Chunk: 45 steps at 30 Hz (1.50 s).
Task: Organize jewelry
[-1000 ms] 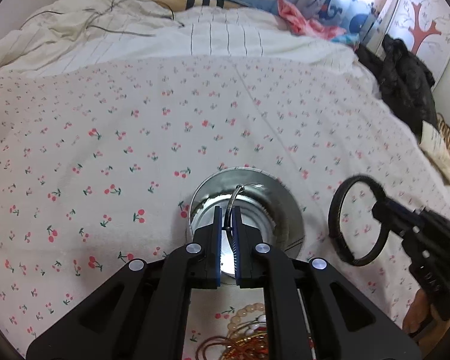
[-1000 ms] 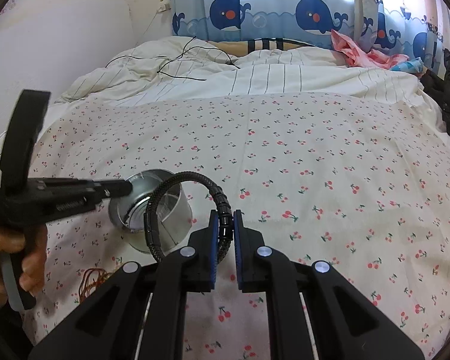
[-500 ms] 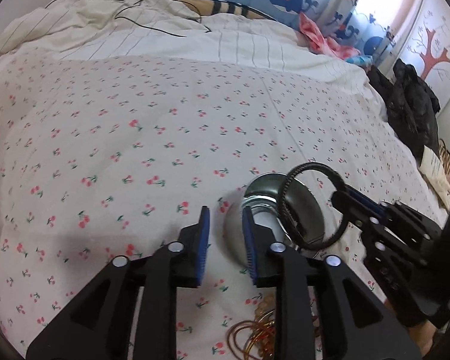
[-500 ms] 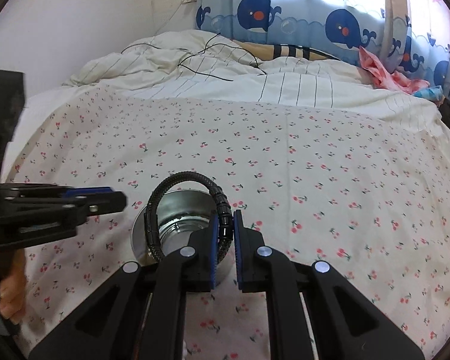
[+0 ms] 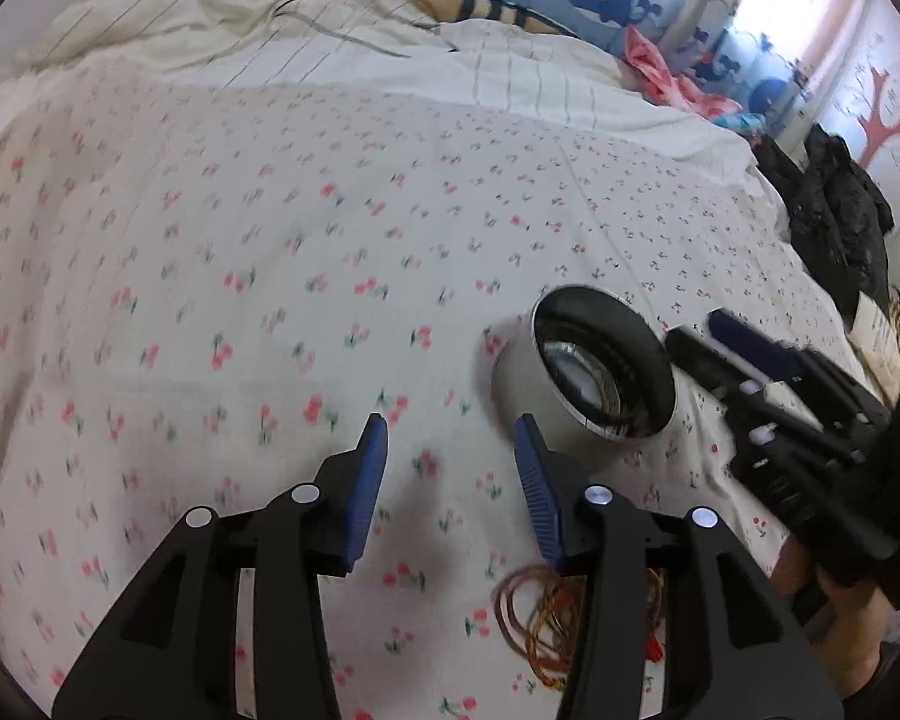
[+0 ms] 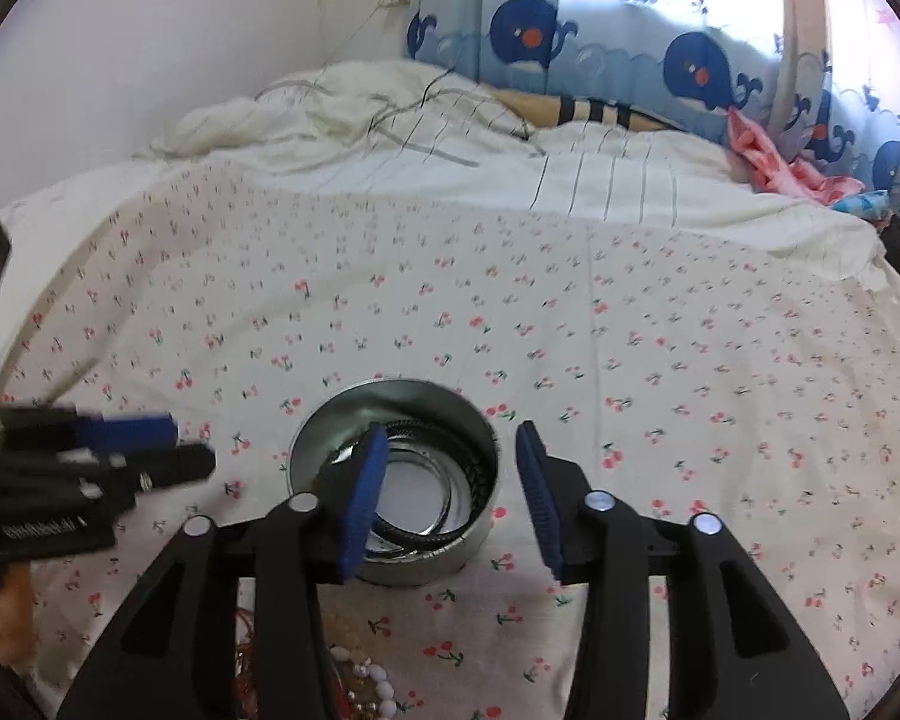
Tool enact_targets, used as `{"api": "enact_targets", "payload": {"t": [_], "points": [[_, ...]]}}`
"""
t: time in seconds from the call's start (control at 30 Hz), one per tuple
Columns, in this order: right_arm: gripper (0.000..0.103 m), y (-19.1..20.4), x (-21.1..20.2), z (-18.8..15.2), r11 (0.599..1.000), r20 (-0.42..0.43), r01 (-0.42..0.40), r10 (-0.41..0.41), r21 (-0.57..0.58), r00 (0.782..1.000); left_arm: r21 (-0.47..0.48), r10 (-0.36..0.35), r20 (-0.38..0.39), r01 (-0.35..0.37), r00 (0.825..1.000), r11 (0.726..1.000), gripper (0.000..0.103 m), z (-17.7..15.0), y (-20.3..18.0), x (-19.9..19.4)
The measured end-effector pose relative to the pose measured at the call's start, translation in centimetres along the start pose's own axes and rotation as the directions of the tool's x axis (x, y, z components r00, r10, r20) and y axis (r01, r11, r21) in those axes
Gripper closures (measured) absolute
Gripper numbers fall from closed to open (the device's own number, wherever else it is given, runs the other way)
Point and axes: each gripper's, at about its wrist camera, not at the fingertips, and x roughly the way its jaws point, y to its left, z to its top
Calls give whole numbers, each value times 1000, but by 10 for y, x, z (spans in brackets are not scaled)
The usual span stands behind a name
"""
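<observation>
**Ana:** Where the right wrist view begins, nearest the lens, the right gripper [image 6: 450,480] has its blue-padded jaws spread wide with nothing between them. Below it, at the bottom edge, a pile of jewelry [image 6: 360,684] lies on the cherry-print sheet [image 6: 690,360]: pale beads and reddish cords.

**Ben:** And the left one?

**Ana:** The left gripper [image 5: 450,468] is spread too and holds nothing. It hangs over bare sheet, with thin orange-brown bangles [image 5: 546,618] lying just under its right finger.

**Ben:** Where is the black bracelet?

**Ana:** Inside the metal tin [image 6: 480,540]. From the right wrist, the black bracelet [image 6: 414,537] curls along the tin's floor against the near wall, beside some silvery rings; the left finger of the right gripper hides part of it. The tin stands upright on the sheet, just ahead of the right gripper.

**Ben:** How do the two grippers stand to each other?

**Ana:** In the left wrist view the tin sits right of the left gripper, and the right gripper comes in from the far right, its tips near the tin's rim.

**Ben:** Farther back?

**Ana:** A striped white duvet [image 6: 600,180], crumpled, then a whale-print curtain [image 6: 630,66].
</observation>
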Motion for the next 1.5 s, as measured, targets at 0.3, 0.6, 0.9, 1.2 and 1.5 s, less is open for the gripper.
{"api": "enact_targets", "payload": {"t": [0.3, 0.6, 0.9, 1.2, 1.5], "points": [[44, 1, -25, -22, 1000, -3, 18, -18, 18, 1000, -46, 6, 13, -5, 1000, 999, 47, -31, -11, -17], [37, -22, -1, -62, 987, -167, 157, -153, 13, 974, -97, 203, 28, -200, 979, 975, 27, -32, 22, 21], [18, -53, 8, -83, 971, -252, 221, -192, 91, 949, -68, 267, 4, -266, 964, 962, 7, -36, 24, 52], [8, -56, 21, -88, 964, -290, 250, -213, 95, 933, -56, 276, -11, -276, 961, 960, 7, -37, 23, 57], [8, -53, 17, -91, 963, -274, 252, -218, 99, 937, -53, 281, -14, -281, 960, 958, 7, -36, 22, 58]]}}
